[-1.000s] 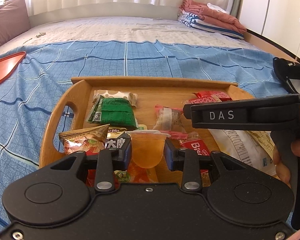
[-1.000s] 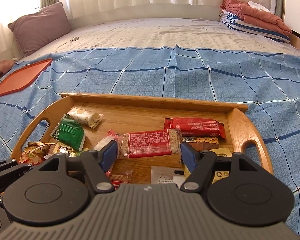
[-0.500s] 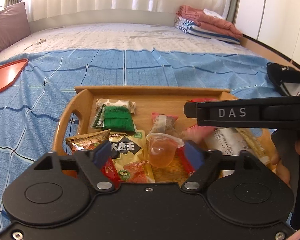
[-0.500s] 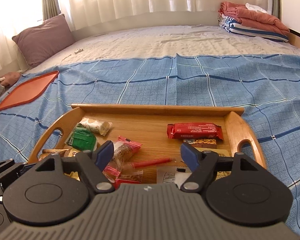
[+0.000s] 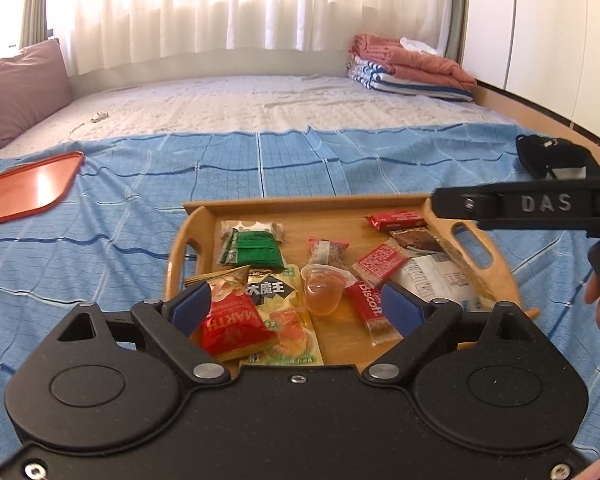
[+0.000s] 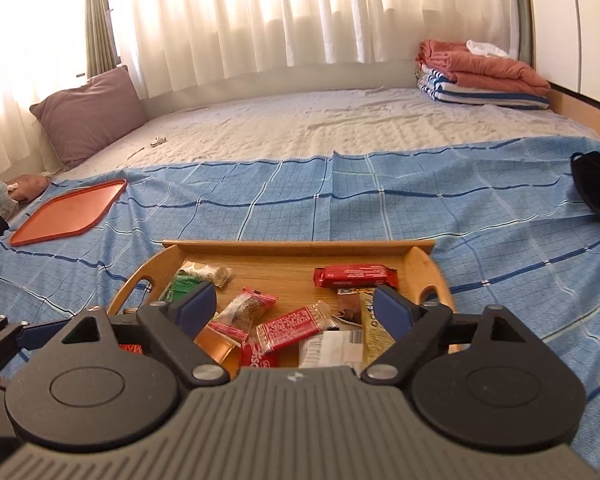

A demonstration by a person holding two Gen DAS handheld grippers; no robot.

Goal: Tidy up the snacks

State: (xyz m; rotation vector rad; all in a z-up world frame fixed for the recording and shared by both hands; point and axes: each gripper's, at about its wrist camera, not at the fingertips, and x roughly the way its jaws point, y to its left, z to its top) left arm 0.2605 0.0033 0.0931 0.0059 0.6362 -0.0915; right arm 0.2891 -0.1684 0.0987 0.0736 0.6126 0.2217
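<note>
Now both claws hang just above the near edge of the wooden tray (image 5: 192, 232), which sits on the blue checked bedspread (image 5: 100, 248). The left gripper (image 5: 296, 304) has its jaws spread wide with nothing between them; the right gripper (image 6: 294, 306) is likewise apart and empty. The snacks lie loose on the tray floor: a jelly cup (image 5: 324, 290) upright near the middle of the near edge, a Biscoff bar (image 5: 370, 308) just beside it, a red chip bag (image 5: 232, 320) overlapping a yellow-green packet (image 5: 284, 316) at the near left corner, a green packet (image 5: 256, 246) toward the far left, and a red wrapper (image 6: 356, 276) by the far right handle.

The step in hand seems to be choosing the next snack. To do it well, each claw should come down squarely over one item only, close across the short width of a bar or the rim of the cup, and squeeze gently, since the cup looks soft and the bags would crush.
</note>
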